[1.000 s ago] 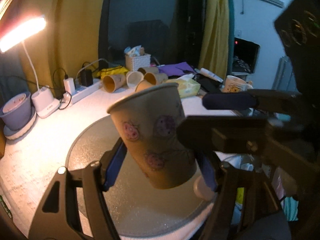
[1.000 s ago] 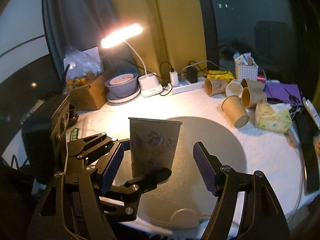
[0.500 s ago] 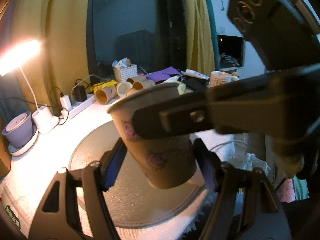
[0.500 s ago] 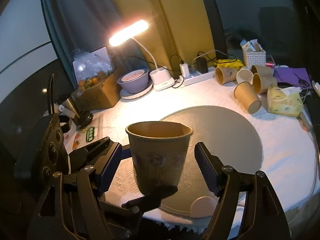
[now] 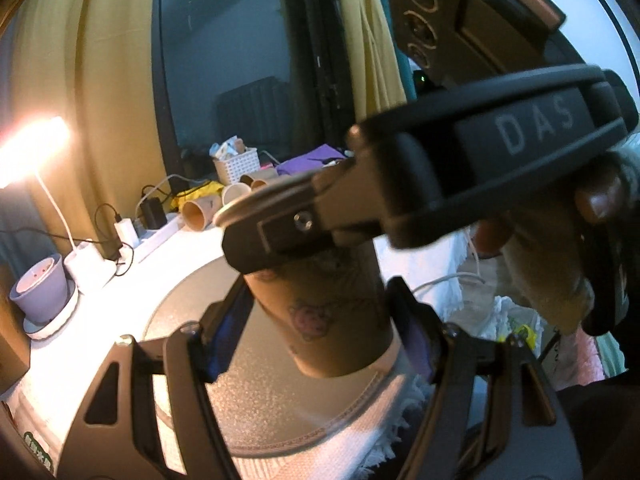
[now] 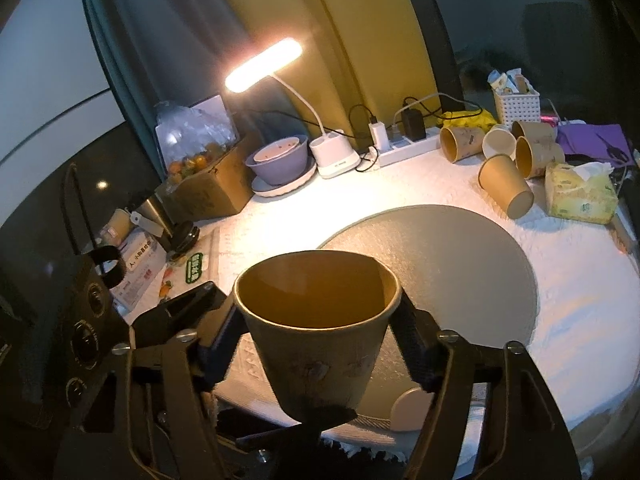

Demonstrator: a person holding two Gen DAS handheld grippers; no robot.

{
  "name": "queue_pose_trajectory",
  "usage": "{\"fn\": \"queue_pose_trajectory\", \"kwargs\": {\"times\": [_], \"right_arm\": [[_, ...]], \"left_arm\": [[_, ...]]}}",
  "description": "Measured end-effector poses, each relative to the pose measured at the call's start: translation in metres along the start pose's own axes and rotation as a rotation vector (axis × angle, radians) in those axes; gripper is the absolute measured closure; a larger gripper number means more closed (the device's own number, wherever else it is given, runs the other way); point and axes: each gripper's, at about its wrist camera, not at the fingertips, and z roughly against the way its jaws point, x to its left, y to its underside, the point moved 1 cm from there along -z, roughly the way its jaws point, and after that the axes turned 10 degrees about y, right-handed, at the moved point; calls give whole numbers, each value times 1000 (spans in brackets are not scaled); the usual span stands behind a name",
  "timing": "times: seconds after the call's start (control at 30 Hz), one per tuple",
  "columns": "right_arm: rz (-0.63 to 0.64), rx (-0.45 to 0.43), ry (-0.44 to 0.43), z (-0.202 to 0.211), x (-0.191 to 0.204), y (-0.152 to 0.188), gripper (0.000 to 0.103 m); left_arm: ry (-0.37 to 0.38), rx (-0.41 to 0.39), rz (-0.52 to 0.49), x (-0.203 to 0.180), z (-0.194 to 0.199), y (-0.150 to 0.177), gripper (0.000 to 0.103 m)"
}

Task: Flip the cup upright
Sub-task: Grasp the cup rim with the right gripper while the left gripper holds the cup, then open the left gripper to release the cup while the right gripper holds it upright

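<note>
Cup (image 6: pixel 316 336), mouth up: my right gripper (image 6: pixel 316 350) has closed around it since a second ago; left gripper (image 5: pixel 320 332) also clamps it. Handover under way.

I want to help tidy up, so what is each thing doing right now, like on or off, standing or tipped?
cup: upright, mouth up, empty, held in the air.
left gripper: shut on the cup's lower part.
right gripper: around the cup near its rim, contact unclear.
lamp: on.
spare cups: lying on their sides.
tissue pack: open, tissue sticking out.
</note>
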Motion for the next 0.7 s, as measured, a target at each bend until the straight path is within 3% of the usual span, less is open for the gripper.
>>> {"fn": "queue_pose_trajectory", "kwargs": {"times": [0.53,0.6,0.7], "right_arm": [[-8,16,-6,-4,-2,1,34],[-6,16,-6,-5,-2,1,34],[-8,17,-2,-7,-5,0,34]], "left_arm": [[6,47,41,5,-4,-4,32],[21,53,82,11,-5,-3,22],[19,45,106,15,-2,-2,20]]}}
